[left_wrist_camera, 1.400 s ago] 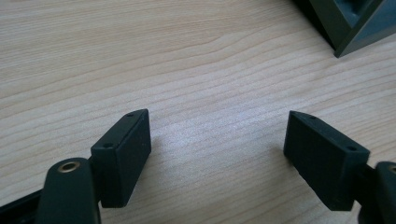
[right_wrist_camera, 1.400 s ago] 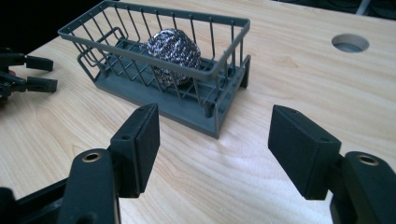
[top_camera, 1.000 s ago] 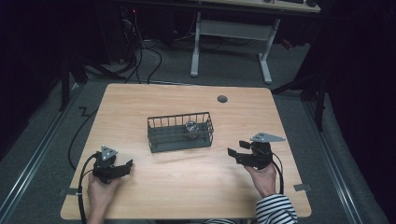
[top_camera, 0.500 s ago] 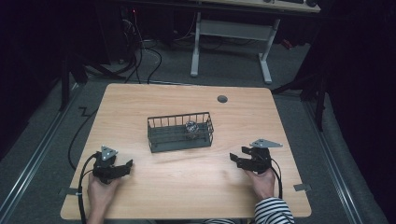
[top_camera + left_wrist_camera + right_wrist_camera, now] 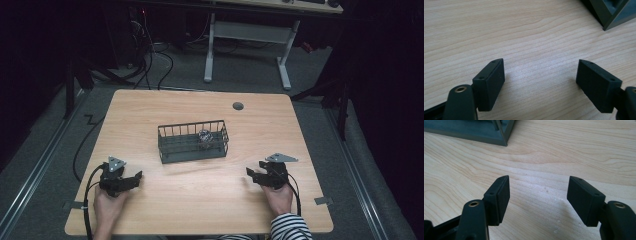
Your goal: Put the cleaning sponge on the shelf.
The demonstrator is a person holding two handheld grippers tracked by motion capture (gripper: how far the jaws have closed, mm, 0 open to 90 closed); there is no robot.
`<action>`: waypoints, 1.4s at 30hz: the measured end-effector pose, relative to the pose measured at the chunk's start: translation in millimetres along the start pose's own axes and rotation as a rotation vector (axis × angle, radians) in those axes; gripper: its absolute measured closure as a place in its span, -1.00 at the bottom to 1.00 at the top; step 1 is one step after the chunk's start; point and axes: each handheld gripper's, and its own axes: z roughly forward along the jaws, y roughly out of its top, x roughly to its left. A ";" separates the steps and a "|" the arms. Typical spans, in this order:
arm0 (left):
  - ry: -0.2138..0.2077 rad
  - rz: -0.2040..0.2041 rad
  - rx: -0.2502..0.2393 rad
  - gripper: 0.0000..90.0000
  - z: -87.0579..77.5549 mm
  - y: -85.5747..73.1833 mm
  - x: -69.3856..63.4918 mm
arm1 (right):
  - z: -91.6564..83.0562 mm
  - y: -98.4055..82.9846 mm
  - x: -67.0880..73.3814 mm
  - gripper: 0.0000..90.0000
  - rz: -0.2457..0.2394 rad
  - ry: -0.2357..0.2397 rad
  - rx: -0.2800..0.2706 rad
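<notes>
A: In the high view we are resting the left gripper (image 5: 131, 179) at the near left of the table (image 5: 200, 200), exactly where it sat a second ago. The right gripper (image 5: 256, 175) is what differs: a second ago we were holding it higher, and now we are bringing it down low over the wood at the near right.

B: And the wire basket (image 5: 193, 141) is sitting mid-table, between and beyond both grippers, well apart from each, with a small shiny object (image 5: 204, 136) inside it toward its right end. Too small for us to say what it is.

A: We are reading that as both hands parked, nothing in hand, the object lying in the basket.

B: In the left gripper view we are seeing the left gripper (image 5: 540, 75) with its jaws standing wide apart over bare wood, nothing between them. A corner of the basket (image 5: 611, 15) shows at the top right.

A: In the right gripper view the right gripper (image 5: 537, 192) is gaping too, empty; its jaws have just been closing slightly, on nothing. The basket (image 5: 474, 131) base crosses the top left.

B: Writing or brands? We are finding none legible on the basket, the grippers or the table.
</notes>
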 end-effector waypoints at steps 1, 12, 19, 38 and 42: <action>0.000 0.000 0.000 -0.48 0.0 0.0 0.0 | 0.1 -0.3 -0.2 -0.22 0.000 -0.001 0.000; 0.000 0.000 0.000 -0.48 0.0 0.0 0.0 | 3.6 -3.0 0.2 -0.25 -0.012 -0.018 0.019; 0.000 0.000 -0.001 -0.48 0.0 0.0 -0.1 | 5.7 -3.9 1.1 -0.26 -0.030 -0.029 0.033; 0.000 0.000 0.000 -0.48 0.0 0.0 -0.1 | 9.7 -11.3 7.4 -0.30 -0.106 -0.084 0.036; -0.001 0.000 0.000 -0.50 0.1 -0.1 -0.3 | 9.8 -11.4 7.8 -0.33 -0.107 -0.081 0.038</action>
